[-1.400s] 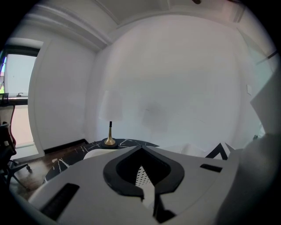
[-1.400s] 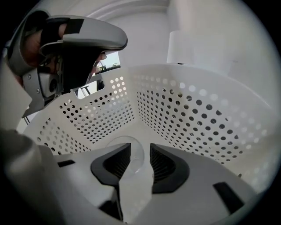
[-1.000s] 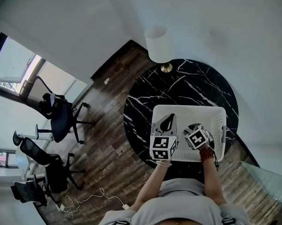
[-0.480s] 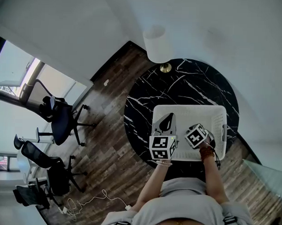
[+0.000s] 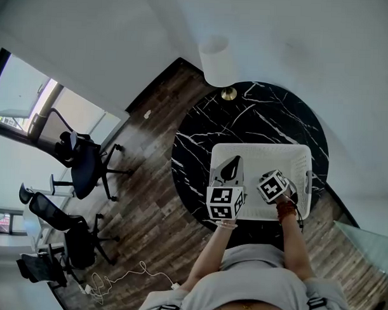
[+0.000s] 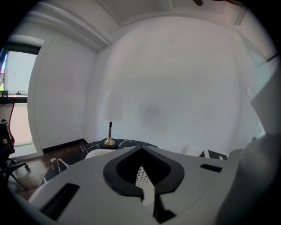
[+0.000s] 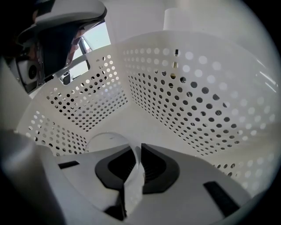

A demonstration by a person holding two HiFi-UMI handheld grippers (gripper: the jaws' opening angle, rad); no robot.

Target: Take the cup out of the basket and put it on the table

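A clear, thin-walled cup [image 7: 106,142] stands on the floor of the white perforated basket [image 5: 258,148], which sits on the round black marble table [image 5: 259,112]. My right gripper [image 7: 135,151] reaches down inside the basket. Its jaws are closing, and the cup's near wall stands pinched between the two dark pads [image 7: 153,165]. In the head view the cup is hidden under the right gripper's marker cube [image 5: 272,186]. My left gripper [image 6: 141,148] hangs over the basket's left end, shut, with nothing in it.
A white-shaded lamp [image 5: 217,60] on a brass foot [image 6: 109,139] stands at the table's far edge. Basket walls [image 7: 206,101] close in all round the right gripper. Office chairs [image 5: 85,163] stand on the wood floor to the left.
The right gripper's marker cube has shifted slightly right and down into the basket. The left gripper and the basket have stayed put.
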